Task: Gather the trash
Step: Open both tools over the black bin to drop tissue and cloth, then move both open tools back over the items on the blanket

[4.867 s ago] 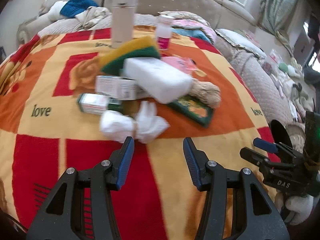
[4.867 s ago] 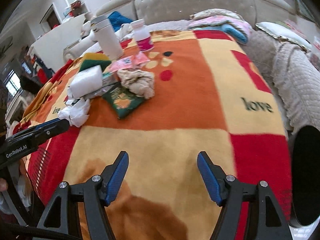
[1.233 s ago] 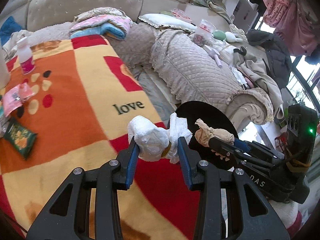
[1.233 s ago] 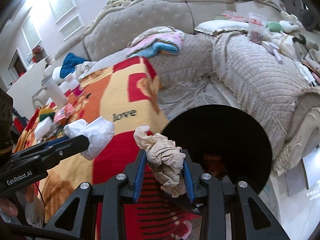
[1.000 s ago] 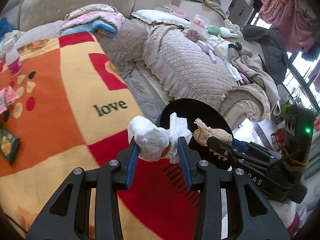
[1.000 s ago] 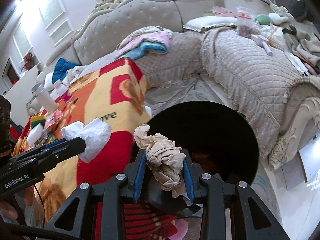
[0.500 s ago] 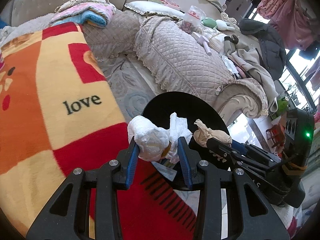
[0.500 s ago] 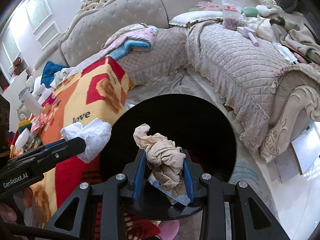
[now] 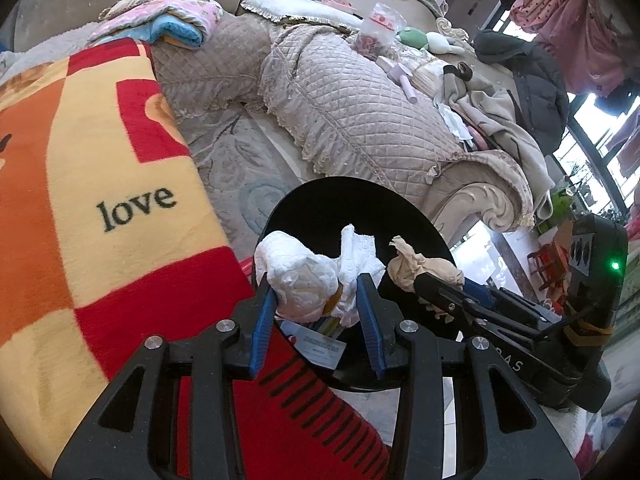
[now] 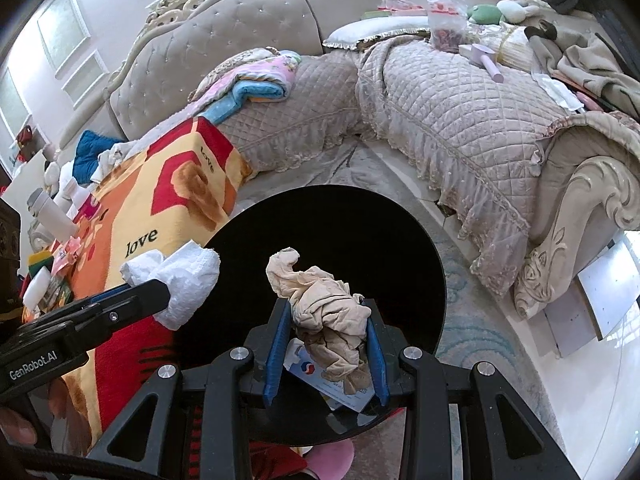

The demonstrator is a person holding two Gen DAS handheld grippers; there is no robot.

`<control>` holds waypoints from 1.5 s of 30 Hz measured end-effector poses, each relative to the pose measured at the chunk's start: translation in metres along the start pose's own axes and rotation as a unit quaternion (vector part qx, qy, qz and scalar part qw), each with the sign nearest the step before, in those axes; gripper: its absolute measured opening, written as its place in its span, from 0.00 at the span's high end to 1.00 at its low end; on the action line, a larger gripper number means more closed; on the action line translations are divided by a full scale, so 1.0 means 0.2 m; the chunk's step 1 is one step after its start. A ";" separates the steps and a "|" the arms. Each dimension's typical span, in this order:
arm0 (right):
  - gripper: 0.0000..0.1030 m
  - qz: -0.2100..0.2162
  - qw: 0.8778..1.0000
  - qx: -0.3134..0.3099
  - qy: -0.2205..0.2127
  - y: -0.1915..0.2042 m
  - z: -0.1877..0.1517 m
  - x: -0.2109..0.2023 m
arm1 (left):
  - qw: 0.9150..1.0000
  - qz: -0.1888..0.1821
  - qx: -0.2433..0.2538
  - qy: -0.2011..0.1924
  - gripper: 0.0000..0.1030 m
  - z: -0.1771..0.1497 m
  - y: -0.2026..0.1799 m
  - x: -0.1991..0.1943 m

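Two close wrist views, angled steeply down, side by side over one shared black bin [image 9: 352, 200].

A lived-in home living room. A tufted beige sofa [image 10: 224, 52] with carved trim runs round the corner, its seats under quilted covers [image 10: 460, 120] and strewn with household odds and ends — folded blankets [image 10: 248, 80], a pillow [image 10: 380, 28], a snack bag [image 10: 444, 20], a plush toy [image 10: 486, 14], clothes [image 9: 516, 92]. A fleece throw [image 9: 80, 152] printed "love" covers the surface in front, a patterned rug [image 10: 472, 300] lies on the floor, and laundry [image 9: 568, 20] hangs by the windows — a black bin [image 10: 320, 232] stands beside the throw.
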State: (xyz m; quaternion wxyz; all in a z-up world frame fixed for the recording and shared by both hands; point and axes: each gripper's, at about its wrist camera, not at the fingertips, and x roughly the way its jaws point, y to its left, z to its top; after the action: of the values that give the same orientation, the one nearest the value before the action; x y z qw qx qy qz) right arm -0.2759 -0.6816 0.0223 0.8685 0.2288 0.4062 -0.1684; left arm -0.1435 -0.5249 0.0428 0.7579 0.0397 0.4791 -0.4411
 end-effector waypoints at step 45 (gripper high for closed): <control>0.33 0.061 0.993 -0.093 0.037 0.65 -0.09 0.06 | 0.984 0.158 -0.057 -0.056 0.38 -0.28 0.55 -0.55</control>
State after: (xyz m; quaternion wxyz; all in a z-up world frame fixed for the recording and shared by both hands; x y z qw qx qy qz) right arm -0.2179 -0.5652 0.0374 0.8792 0.1774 0.4370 -0.0677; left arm -0.1208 -0.3624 0.0564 0.8447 0.0463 0.4477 -0.2896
